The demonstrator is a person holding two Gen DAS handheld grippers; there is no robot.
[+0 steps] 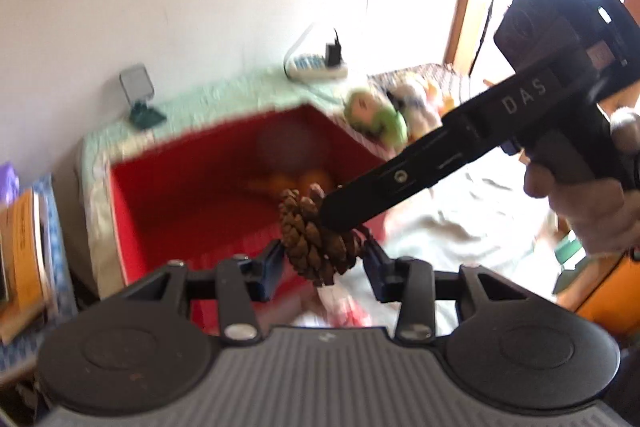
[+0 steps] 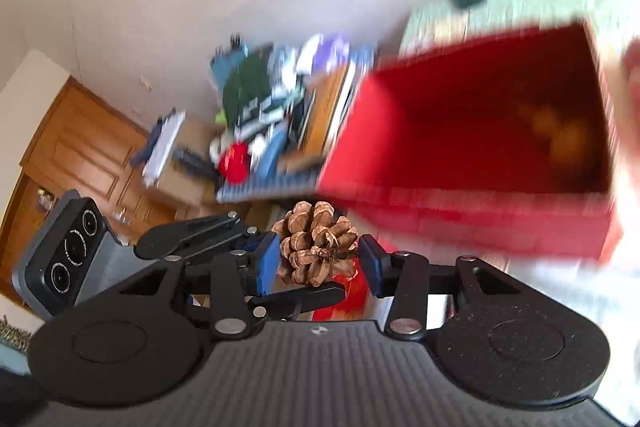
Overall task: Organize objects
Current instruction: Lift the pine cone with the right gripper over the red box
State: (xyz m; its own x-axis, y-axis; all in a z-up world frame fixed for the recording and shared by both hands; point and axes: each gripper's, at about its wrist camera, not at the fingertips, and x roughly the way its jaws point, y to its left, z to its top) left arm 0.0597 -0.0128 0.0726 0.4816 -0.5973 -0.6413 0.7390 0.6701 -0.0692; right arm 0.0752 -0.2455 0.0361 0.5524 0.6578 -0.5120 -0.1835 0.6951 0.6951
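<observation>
two pine cones in play, one per gripper, both lifted above the bedding and near a red box (image 1: 224, 195). left gripper (image 1: 323, 259) clamped on a pine cone (image 1: 316, 239), blue pads pressed against its scales from either side, cone hanging upright between them with its tip pointing down. right gripper (image 2: 318, 261) likewise closed on a second pine cone (image 2: 318, 247), seen here from its base end, scales fanned out, blue pads (image 2: 267, 263) squeezing both flanks. in the left wrist view, the right gripper's black finger (image 1: 400, 183) reaching in from the upper right, its tip overlapping the first cone's upper side; touching or just in front, cannot tell. a hand (image 1: 588, 203) wrapped around that gripper's handle at the right edge. red box open at the top, standing on a pale green quilted cover (image 1: 240, 95), with a few orange round things (image 1: 296, 181) blurred at its bottom. both cones outside the box, just before its near wall. behind the box, a small grey device on a dark stand (image 1: 140, 99), a white power strip with a black plug (image 1: 320, 63), and a heap of soft toys (image 1: 396, 107) to the right. in the right wrist view, a cluttered pile of books and papers (image 2: 280, 115) left of the box, wooden cabinet (image 2: 80, 147) further left, much motion blur throughout.
</observation>
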